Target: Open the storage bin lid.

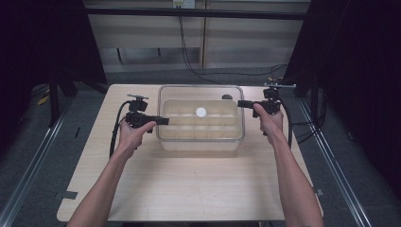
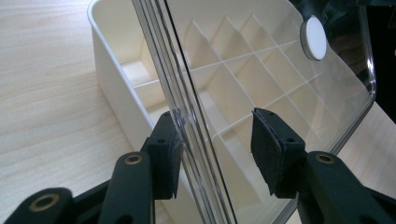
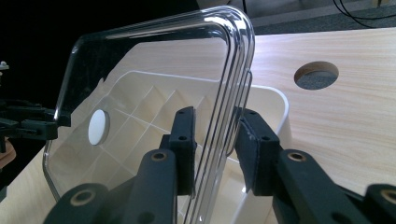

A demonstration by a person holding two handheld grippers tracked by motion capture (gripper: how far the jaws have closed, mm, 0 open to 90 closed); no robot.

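A clear lid (image 1: 179, 94) with a white round knob (image 1: 201, 112) hangs slightly tilted over a cream box (image 1: 198, 145) that is divided into several compartments. My left gripper (image 1: 163, 121) reaches in at the lid's left edge. In the left gripper view its jaws (image 2: 215, 154) straddle the lid's rim (image 2: 187, 116), one pad under the lip and one over the top face. My right gripper (image 1: 241, 103) holds the right edge. In the right gripper view its pads (image 3: 217, 149) sit close on both sides of the rim (image 3: 233, 93).
The box stands at the far middle of a light wooden table (image 1: 189, 184). A round hole (image 1: 227, 97) lies in the tabletop just behind the box. Cables trail from both grippers. Dark curtains and floor rails flank the table.
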